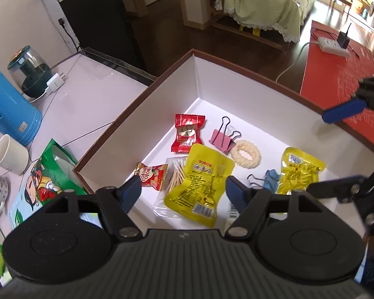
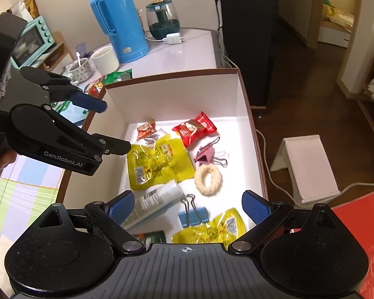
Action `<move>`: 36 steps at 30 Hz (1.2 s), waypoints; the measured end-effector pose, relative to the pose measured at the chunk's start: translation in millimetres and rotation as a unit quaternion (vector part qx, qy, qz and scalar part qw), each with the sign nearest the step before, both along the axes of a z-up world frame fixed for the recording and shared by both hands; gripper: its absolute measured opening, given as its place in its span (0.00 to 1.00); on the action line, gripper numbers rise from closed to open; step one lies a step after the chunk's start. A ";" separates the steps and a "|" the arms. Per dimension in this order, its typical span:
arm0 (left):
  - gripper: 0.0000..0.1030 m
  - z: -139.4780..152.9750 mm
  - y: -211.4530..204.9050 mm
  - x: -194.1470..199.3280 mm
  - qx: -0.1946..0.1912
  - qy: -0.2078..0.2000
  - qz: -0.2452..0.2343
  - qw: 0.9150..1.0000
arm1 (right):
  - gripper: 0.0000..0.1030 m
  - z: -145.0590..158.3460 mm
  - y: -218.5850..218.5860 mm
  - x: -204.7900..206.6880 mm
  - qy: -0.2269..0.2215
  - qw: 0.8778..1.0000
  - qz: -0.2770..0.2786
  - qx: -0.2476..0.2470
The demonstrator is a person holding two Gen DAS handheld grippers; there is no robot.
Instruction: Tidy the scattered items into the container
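A: Where are your two grippers; are they carrying anything?

B: Your left gripper [image 1: 182, 191] hangs over the near edge of the box [image 1: 236, 84] with its jaws spread and nothing between them; your right gripper [image 2: 187, 205] does the same from the other side, jaws wide, empty. In the right wrist view your left gripper sits at nine o'clock, above the box's left wall.

A: And the scattered items?

B: They lie on the white floor of the box; in the left wrist view the large yellow packet [image 1: 199, 183] sits at the centre, overlapping the bag of toothpicks [image 1: 174, 174] at its nine o'clock; the small red candy [image 1: 150, 175] touches that bag's left side. The red sachet [image 1: 187, 133] lies at twelve o'clock of the yellow packet; the pink binder clip [image 1: 223, 137] is just beside it at one o'clock, touching the cream ring [image 1: 245, 154]. The second yellow packet [image 1: 300, 170] rests at three o'clock with the blue binder clip [image 1: 270, 182] against it.

A: Anything else in there?

B: From the right wrist view, a white tube [image 2: 152, 203] lies tilted under the yellow packet's near edge; outside the box, the blue thermos [image 2: 119, 17] stands at eleven o'clock on the table [image 2: 187, 54].
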State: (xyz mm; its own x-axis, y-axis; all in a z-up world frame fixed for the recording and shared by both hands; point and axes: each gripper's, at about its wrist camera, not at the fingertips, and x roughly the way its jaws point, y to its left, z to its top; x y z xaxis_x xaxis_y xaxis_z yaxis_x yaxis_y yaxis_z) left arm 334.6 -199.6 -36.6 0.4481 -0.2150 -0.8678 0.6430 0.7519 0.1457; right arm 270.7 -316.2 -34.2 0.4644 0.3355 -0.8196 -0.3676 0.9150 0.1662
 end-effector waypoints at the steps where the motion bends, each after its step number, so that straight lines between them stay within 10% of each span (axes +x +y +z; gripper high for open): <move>1: 0.76 1.6 -1.0 -2.7 0.001 -0.002 0.002 1.000 | 0.93 1.4 0.3 -2.6 0.001 1.000 -0.003 -0.002; 36: 0.87 28.2 -12.9 -96.2 0.009 -0.051 0.035 0.998 | 0.93 20.1 -13.0 -79.1 -0.009 0.999 -0.035 -0.015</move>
State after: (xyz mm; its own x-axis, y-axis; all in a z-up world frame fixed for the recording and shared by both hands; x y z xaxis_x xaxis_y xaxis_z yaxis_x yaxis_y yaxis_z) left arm 238.4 -212.5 -8.4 0.5476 -0.1638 -0.8206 0.5696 0.7914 0.2221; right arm 191.6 -329.2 -14.0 0.4999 0.2771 -0.8205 -0.3052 0.9430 0.1325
